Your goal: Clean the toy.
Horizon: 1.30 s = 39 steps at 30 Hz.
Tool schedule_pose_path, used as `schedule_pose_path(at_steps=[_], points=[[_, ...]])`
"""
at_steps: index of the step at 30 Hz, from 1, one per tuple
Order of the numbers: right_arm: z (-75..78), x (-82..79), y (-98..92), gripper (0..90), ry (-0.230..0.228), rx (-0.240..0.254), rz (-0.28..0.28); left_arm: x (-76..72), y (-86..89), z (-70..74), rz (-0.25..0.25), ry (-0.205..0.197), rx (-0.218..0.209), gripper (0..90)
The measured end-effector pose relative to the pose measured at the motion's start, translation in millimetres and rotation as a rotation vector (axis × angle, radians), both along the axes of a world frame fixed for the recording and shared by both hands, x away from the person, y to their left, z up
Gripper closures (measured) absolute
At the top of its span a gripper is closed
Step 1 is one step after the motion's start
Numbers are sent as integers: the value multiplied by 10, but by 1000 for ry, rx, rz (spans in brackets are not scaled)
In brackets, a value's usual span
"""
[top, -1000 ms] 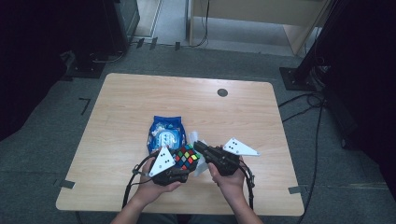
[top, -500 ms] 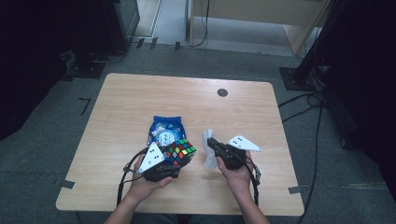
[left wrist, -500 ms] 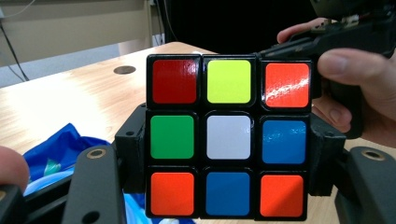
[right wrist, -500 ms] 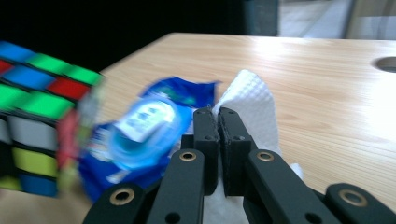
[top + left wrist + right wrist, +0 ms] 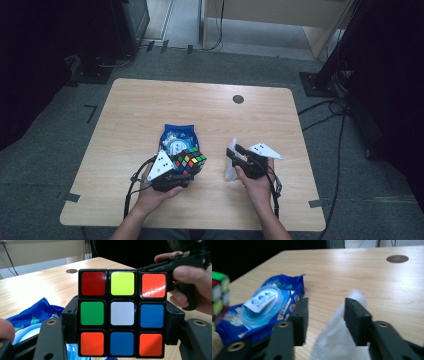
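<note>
Right hand-held gripper (image 5: 233, 152) jaws just opened, white wipe (image 5: 334, 340) loose between; hands apart.

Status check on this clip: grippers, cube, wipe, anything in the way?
Left gripper shut on multicoloured puzzle cube. Right gripper jaws just opening, white wipe loose between them. Blue wipes packet beside cube.

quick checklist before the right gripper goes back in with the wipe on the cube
1. Cube clamped in left gripper: ok, jaws press both its sides.
2. White wipe gripped by right gripper: not ok, its jaws have just been opening; wipe lies loose between them.
3. Gap between the two grippers: ok, apart in the high view.
4. Wipes pack lid closed: cannot tell.
5. Cube lifted off the table: cannot tell.
</note>
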State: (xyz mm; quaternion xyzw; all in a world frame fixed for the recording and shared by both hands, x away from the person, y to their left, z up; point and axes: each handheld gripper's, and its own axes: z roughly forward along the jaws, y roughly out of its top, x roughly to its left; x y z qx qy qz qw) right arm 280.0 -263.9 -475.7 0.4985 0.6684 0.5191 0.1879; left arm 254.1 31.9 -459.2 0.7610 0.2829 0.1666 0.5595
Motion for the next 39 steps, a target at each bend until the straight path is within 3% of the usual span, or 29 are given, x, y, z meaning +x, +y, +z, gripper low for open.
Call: schedule_pose_path(at_steps=[9, 14, 18, 23, 25, 29, 34, 39], points=[[291, -108, 83, 352, -17, 57, 14, -7, -31, -7, -4, 2, 11, 340], [393, -142, 140, 340, -44, 34, 51, -10, -54, -15, -12, 4, 17, 340], [441, -168, 163, 324, -35, 67, 58, -7, -68, -22, -15, 3, 17, 340], [553, -242, 275, 280, -30, 122, 121, -24, -93, -21, -18, -9, 19, 340], [569, -266, 347, 244, -7, 153, 152, -35, -112, -20, -15, -17, 22, 340], [516, -276, 523, 179, 84, 206, 208, -61, -151, -15, -9, -30, 32, 340], [419, -274, 692, 181, 155, 198, 241, -86, -180, -6, -11, -46, 36, 339], [376, -290, 721, 317, 178, 228, 239, -114, -206, 1, -13, -68, 51, 339]])
